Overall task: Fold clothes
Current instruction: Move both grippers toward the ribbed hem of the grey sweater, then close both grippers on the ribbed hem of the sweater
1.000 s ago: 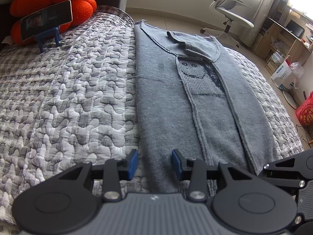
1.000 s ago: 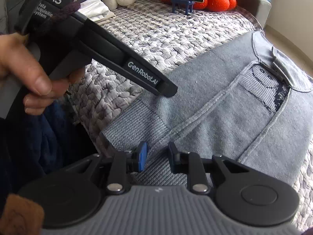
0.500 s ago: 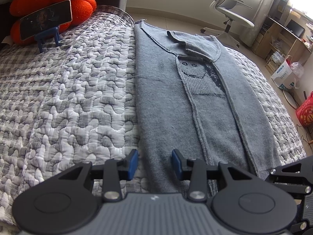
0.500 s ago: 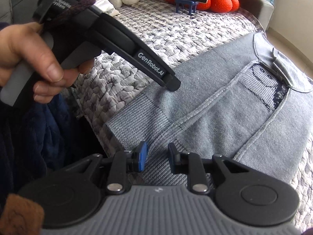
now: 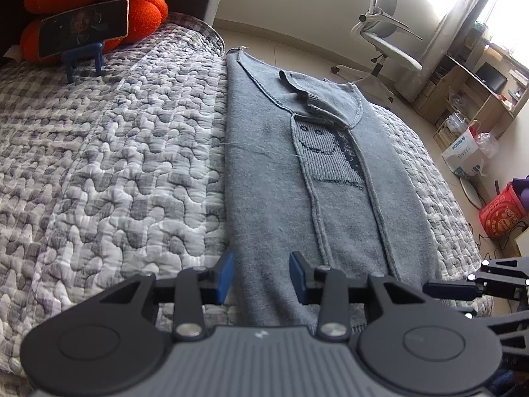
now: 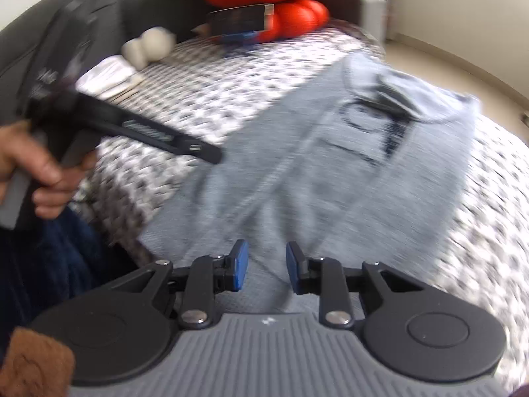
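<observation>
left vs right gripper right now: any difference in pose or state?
Left gripper sits over the grey sweater's hem at its left edge, beside the quilt; right gripper sits over the hem further in. Left view is sharp; right view is motion-blurred. Both stand open, holding nothing.

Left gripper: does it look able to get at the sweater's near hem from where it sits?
Probably yes. The left gripper is open, with the sweater lying flat on the quilt right ahead of its fingers. Nothing lies between them; the right gripper is off to the side.
</observation>
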A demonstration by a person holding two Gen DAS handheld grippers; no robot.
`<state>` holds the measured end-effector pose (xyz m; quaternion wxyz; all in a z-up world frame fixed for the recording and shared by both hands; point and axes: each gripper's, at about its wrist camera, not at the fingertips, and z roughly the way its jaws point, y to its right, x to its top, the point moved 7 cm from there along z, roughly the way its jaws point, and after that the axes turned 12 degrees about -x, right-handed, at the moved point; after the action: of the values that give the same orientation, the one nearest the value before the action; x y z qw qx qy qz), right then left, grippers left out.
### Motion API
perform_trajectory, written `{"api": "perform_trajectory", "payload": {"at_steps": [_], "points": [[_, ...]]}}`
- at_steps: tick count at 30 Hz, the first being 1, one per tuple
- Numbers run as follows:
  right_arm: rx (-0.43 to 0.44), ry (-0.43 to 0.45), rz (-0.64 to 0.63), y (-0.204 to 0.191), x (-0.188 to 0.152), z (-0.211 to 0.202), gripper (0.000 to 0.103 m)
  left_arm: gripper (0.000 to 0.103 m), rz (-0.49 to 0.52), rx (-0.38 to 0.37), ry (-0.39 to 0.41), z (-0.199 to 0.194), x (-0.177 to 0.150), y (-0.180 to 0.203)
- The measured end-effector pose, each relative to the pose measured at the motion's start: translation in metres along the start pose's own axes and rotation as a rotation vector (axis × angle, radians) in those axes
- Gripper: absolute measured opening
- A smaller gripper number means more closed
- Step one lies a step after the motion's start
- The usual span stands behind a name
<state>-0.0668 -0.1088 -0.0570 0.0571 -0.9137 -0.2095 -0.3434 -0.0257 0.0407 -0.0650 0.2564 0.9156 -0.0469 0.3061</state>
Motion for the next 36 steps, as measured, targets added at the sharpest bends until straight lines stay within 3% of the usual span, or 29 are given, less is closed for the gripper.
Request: {"api": "perform_trajectory", "payload": {"at_steps": [8, 17, 24, 30, 34, 36], "points": [[-0.079, -0.015, 0.304, 0.061, -0.052, -0.03, 0.036, 0.038, -0.089, -0.079, -0.025, -0.011, -0.025, -0.003], [0.055, -0.064, 0.54, 0.083, -0.083, -0.031, 0.036, 0.041, -0.148, -0.145, -0.073, -0.005, -0.044, -0.004], [0.081, -0.103, 0.585, 0.078, -0.087, -0.019, 0.038, 0.042, -0.104, -0.135, -0.096, 0.002, -0.047, 0.003], [0.088, -0.07, 0.583, 0.076, -0.082, -0.022, 0.037, 0.042, -0.108, -0.164, -0.108, 0.004, -0.049, 0.007], [0.089, -0.046, 0.581, 0.075, -0.078, -0.025, 0.025, 0.04, -0.099, -0.162, -0.108, 0.004, -0.05, 0.009], [0.09, -0.034, 0.58, 0.074, -0.077, -0.026, 0.011, 0.023, -0.098, -0.157, -0.103, 0.003, -0.049, 0.009]]}}
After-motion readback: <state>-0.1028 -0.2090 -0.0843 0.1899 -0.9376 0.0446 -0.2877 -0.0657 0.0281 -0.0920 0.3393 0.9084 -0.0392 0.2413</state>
